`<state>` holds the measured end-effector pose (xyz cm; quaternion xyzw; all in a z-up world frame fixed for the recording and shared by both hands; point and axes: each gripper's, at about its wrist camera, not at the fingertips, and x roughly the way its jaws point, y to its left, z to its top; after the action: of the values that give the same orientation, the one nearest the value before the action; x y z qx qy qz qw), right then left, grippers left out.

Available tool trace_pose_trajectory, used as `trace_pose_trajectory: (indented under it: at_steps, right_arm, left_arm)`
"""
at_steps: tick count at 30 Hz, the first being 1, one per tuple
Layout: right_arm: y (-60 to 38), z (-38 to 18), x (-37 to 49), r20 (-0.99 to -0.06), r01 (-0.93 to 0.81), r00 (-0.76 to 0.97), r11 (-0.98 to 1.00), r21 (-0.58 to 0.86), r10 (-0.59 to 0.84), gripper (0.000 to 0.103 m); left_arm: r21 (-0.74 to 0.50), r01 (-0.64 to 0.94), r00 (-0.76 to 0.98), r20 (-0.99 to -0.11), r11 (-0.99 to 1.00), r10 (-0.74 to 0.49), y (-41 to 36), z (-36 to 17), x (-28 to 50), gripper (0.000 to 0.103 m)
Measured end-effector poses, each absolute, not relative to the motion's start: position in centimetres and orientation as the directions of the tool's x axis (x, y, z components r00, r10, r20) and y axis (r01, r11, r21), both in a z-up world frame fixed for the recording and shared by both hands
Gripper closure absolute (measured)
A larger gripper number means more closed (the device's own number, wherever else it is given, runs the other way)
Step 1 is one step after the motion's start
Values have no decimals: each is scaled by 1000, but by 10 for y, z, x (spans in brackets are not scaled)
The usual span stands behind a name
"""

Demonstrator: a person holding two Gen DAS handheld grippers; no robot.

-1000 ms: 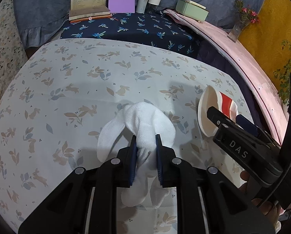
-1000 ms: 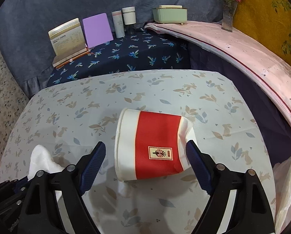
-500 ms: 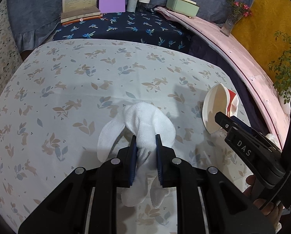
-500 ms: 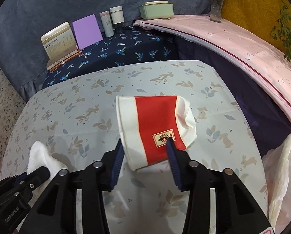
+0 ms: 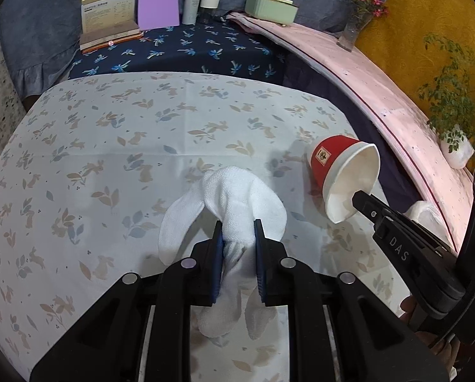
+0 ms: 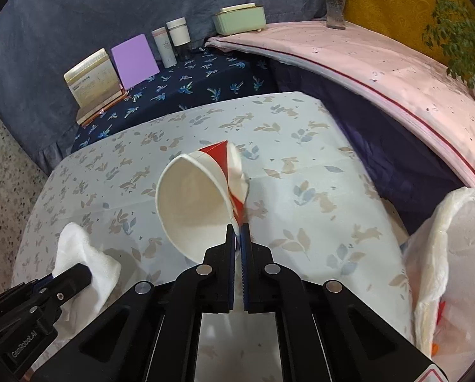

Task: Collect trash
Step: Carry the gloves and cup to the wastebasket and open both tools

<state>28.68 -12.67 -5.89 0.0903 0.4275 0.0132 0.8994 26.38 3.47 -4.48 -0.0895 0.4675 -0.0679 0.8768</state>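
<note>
My left gripper [image 5: 236, 232] is shut on a crumpled white tissue [image 5: 234, 197], which hangs over the rabbit-print tablecloth [image 5: 110, 165]. My right gripper [image 6: 237, 232] is shut on the rim of a red and white paper cup [image 6: 196, 203], squashing its side wall flat. The cup is lifted off the cloth with its mouth turned toward me. In the left wrist view the same cup [image 5: 342, 172] hangs at the right, pinched by the right gripper's fingers [image 5: 364, 202]. The tissue [image 6: 84, 254] and the left gripper show at the lower left of the right wrist view.
A white plastic bag [image 6: 450, 254] gapes at the table's right edge. Behind the table a dark floral cloth bears a booklet [image 5: 108, 9], a purple card [image 5: 157, 4], two bottles [image 5: 202, 1] and a green box [image 5: 270, 8]. A pink-covered ledge [image 5: 380, 86] with a vase runs along the right.
My right gripper's jaws closed from wide apart onto the cup, crushed its wall and lifted it; the cup turned its mouth toward me. Both grippers drifted right, the tissue still held.
</note>
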Motion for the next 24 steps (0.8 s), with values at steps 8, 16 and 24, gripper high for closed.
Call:
trace_pose_trajectory:
  at_steps: [8,16,24]
  right_arm:
    - [-150,-34,254,-728,77,678,976,205,100,100]
    - [-192,-9,212,-689,132,722,966,221,58,100]
    - [-255,7,163,-662,233,750,945,232,-22,100]
  left_arm:
    - [-218,100,571,-787,971,-235,4,-23,245,86]
    - [-211,192,588,-757,959,-284,-41,2,219,86]
    - [-191,327,574,-737,926,-355,-109,21,186,86]
